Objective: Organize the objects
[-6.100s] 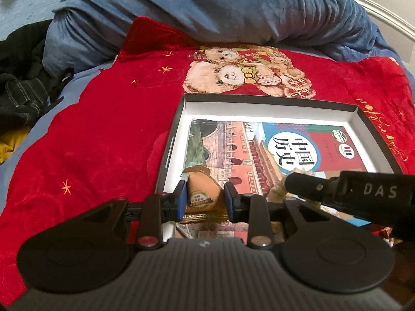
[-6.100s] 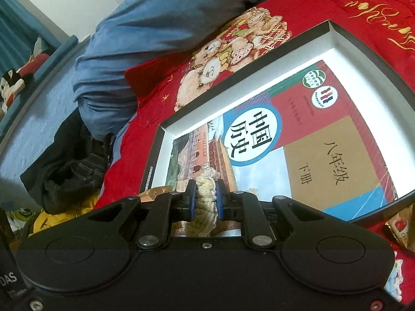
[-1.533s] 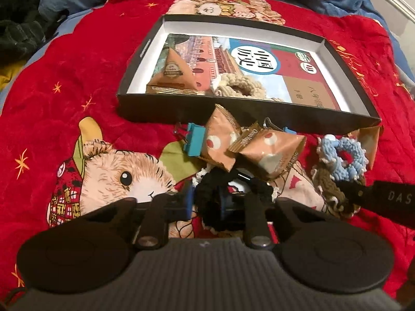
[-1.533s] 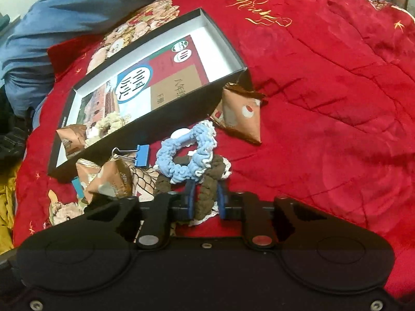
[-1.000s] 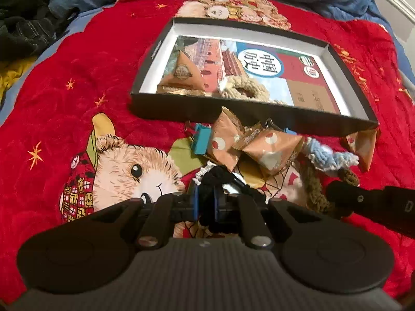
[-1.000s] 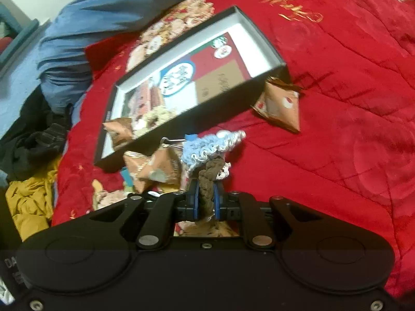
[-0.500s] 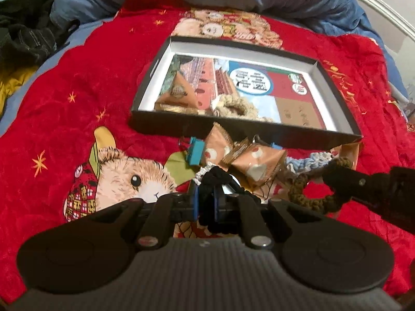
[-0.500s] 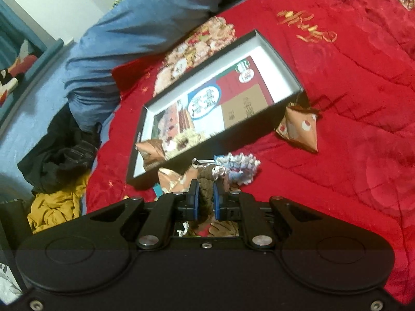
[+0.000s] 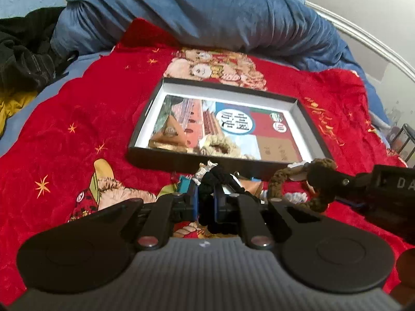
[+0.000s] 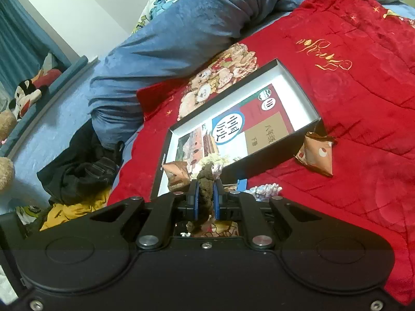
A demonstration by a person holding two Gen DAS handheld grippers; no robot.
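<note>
A black box (image 9: 145, 114) with a white inside lies on the red blanket, also in the right wrist view (image 10: 293, 77). It holds a textbook (image 9: 249, 127), a triangular snack packet (image 9: 168, 136) and a beige scrunchie (image 9: 219, 145). My left gripper (image 9: 206, 197) is shut on a black scrunchie (image 9: 211, 180), lifted in front of the box's near wall. My right gripper (image 10: 205, 194) is shut on a brown scrunchie (image 10: 206, 181), which also hangs at the right of the left wrist view (image 9: 280, 178). Both are held above the pile in front of the box.
On the blanket by the box lie another snack packet (image 10: 317, 155), a light blue scrunchie (image 10: 264, 189) and a blue binder clip (image 10: 241, 184). A blue duvet (image 9: 207, 18) lies behind the box. Dark and yellow clothes (image 10: 77, 176) are heaped to the left.
Both grippers have risen and tilted up with their scrunchies. The brown scrunchie has come free of the light blue one, which stays on the blanket.
</note>
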